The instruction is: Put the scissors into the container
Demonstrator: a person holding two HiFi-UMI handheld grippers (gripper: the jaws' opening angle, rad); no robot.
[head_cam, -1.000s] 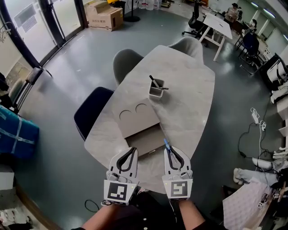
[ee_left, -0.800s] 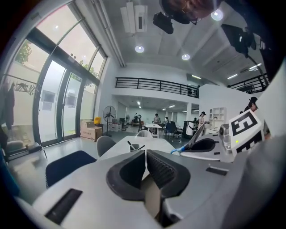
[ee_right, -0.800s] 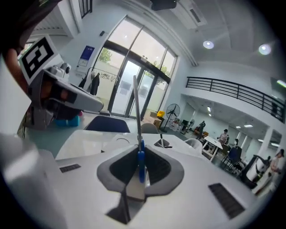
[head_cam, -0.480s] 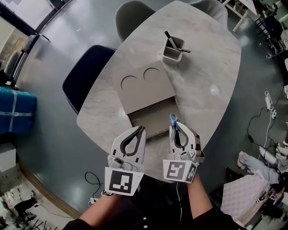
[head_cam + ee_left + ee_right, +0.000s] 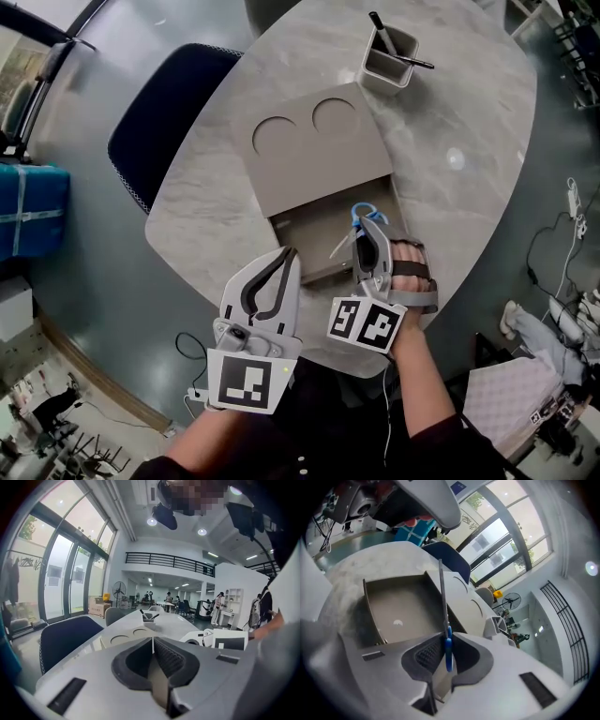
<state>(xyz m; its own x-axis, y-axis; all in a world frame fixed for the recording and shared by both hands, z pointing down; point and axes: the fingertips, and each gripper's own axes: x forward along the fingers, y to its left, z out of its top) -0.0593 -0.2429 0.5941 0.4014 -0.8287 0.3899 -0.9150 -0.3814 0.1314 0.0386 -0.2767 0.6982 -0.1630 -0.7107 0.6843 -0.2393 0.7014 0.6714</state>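
Nearest the body, the left tool (image 5: 287, 258) hangs over the near edge of the surface (image 5: 450, 202), its jaws pressed together on nothing, so it steadies nothing. Just beyond it, the right tool (image 5: 368, 231) pinches the scissors (image 5: 359, 216) by their blue handle, with the blade reaching out above the open container (image 5: 309, 234). That thin grip is the weak point: the scissors could swivel or slip free. Released while tilted, they might catch the container's wall or land on its lid (image 5: 319, 150) instead. Farther off, the pen holder (image 5: 388, 58) stands well apart, at no risk.
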